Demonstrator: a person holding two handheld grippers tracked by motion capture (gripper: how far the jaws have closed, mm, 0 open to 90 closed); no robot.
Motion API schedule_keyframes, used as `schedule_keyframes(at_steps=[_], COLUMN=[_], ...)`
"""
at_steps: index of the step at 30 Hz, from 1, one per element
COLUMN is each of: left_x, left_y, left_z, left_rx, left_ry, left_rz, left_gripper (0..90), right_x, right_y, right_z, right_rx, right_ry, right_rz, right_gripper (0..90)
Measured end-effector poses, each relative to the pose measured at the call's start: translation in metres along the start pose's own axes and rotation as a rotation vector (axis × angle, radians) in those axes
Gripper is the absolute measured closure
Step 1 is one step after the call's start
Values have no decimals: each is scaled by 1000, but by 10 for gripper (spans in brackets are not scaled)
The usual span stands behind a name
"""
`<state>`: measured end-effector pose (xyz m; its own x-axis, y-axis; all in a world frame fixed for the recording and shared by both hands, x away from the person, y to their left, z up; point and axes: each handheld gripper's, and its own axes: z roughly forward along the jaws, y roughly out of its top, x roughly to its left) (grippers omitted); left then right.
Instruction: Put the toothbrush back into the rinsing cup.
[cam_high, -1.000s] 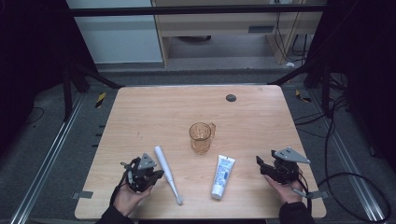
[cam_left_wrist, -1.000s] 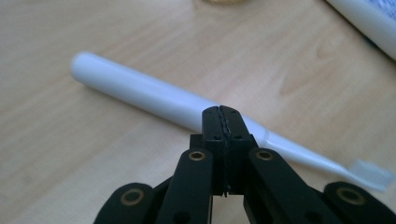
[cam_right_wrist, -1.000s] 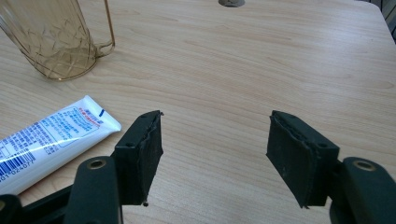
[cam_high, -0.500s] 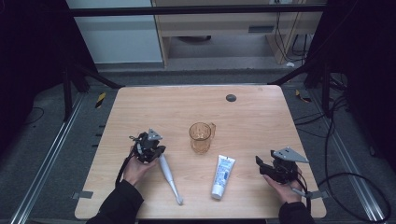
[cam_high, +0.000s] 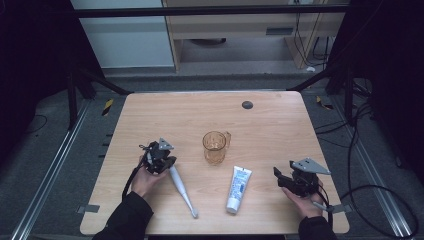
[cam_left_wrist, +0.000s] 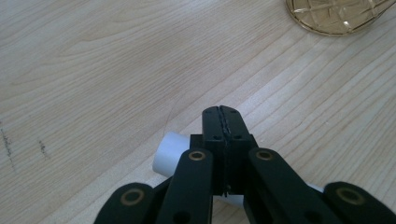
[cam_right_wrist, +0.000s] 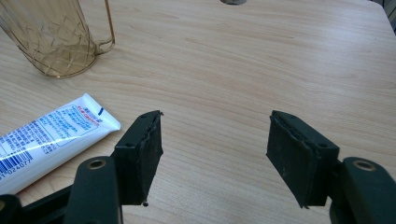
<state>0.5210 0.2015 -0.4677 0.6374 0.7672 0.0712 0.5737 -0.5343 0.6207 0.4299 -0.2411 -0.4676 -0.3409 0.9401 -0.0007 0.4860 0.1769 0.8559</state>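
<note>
White toothbrush (cam_high: 181, 186) lies on the bench (cam_high: 270, 125), left of the amber cup (cam_high: 215, 147). The left gripper (cam_high: 161, 156) sits over the toothbrush's thick end, jaws pressed together above the handle (cam_left_wrist: 169, 150), not around it. Right of the cup, past the toothpaste tube (cam_high: 238, 188), the right gripper (cam_high: 295, 178) rests with jaws apart and nothing between them.

table (cam_high: 270, 135): matt pale wood | mug (cam_high: 215, 147): clear amber glass | tube (cam_high: 238, 187): glossy white plastic
</note>
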Motion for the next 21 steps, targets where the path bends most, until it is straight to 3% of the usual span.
schedule_keyframes(at_steps=[11, 21], left_x=[3, 0], left_y=[-10, -19], left_z=[-7, -17], left_rx=[8, 13], left_ry=[-2, 5], left_rz=[-11, 3], left_gripper=[898, 898], right_x=[0, 0], right_y=[0, 0], right_z=[0, 0], right_rx=[1, 1], right_ry=[-2, -3], right_rz=[-4, -4], right_gripper=[356, 360])
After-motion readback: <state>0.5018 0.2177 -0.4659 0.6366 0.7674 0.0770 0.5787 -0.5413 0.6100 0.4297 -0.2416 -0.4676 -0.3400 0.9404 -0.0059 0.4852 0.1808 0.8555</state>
